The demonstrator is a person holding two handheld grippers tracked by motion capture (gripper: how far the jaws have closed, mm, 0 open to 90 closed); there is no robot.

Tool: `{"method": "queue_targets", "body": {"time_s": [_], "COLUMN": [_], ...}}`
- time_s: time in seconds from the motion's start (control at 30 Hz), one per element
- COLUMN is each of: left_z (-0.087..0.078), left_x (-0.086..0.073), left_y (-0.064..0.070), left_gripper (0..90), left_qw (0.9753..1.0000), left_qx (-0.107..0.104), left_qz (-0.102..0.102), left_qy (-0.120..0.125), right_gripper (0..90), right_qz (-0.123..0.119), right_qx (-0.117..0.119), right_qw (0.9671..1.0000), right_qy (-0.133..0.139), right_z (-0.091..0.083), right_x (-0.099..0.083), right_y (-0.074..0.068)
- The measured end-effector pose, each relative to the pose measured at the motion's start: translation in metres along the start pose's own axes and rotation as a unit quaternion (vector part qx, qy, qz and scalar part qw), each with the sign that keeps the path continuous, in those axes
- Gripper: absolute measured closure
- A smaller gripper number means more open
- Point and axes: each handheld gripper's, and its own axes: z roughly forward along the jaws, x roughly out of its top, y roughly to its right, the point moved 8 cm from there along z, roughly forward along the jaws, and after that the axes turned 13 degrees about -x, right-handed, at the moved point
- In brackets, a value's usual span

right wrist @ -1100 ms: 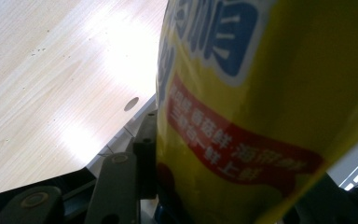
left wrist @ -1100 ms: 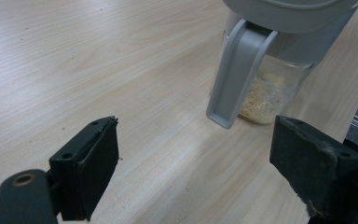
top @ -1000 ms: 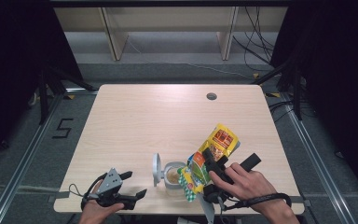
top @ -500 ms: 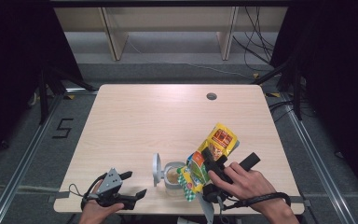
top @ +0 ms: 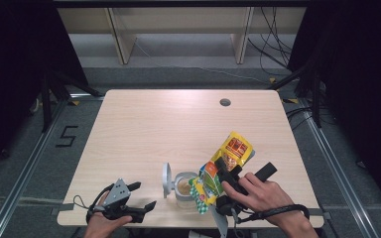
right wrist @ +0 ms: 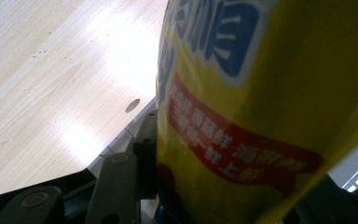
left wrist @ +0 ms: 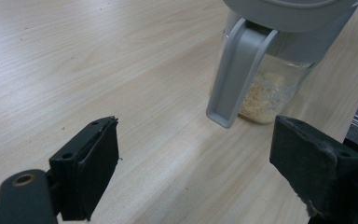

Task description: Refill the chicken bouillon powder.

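A clear jar (top: 182, 186) with beige granules in its bottom stands near the table's front edge, its grey lid (top: 166, 178) flipped open to the left. My right gripper (top: 226, 172) is shut on a yellow snack bag (top: 234, 150), which is tilted with its lower end (top: 204, 191) at the jar's mouth. The right gripper view has the yellow bag (right wrist: 261, 93) pressed between the jaws. My left gripper (top: 143, 195) stands open at the front left, apart from the jar. In the left gripper view the jar (left wrist: 265, 93) and its grey latch (left wrist: 233, 74) lie ahead of the open gripper (left wrist: 200, 163).
The wooden table (top: 168, 129) has a round cable hole (top: 224, 102) at its back right. A shelf unit (top: 178, 29) stands beyond the far edge. The floor to the left bears a "5" mark (top: 67, 135).
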Motion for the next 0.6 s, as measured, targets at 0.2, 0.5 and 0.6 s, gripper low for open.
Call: {"method": "queue_targets", "body": {"time_s": [0.2, 0.5, 0.6], "left_z": [-0.0004, -0.0002, -0.0005], "left_x": [-0.0011, 0.0002, 0.0004], "left_y": [0.0006, 0.0001, -0.0007], "left_gripper": [15.0, 15.0, 15.0], "left_qw": [1.0000, 1.0000, 1.0000], "left_qx": [0.001, 0.000, -0.003], "left_qz": [-0.007, 0.000, 0.006], "left_qy": [-0.003, 0.000, 0.000], "right_gripper": [57.5, 57.6, 57.6], "right_qz": [0.006, -0.004, 0.001], "right_qx": [-0.007, -0.007, -0.004], "right_qw": [0.9999, 0.9999, 0.9999], "right_qy": [-0.008, -0.010, -0.011], "right_z": [-0.0013, -0.0012, -0.0012], "right_x": [-0.0011, -0.0030, -0.0031], "right_y": [0.0016, 0.0040, 0.0036]}}
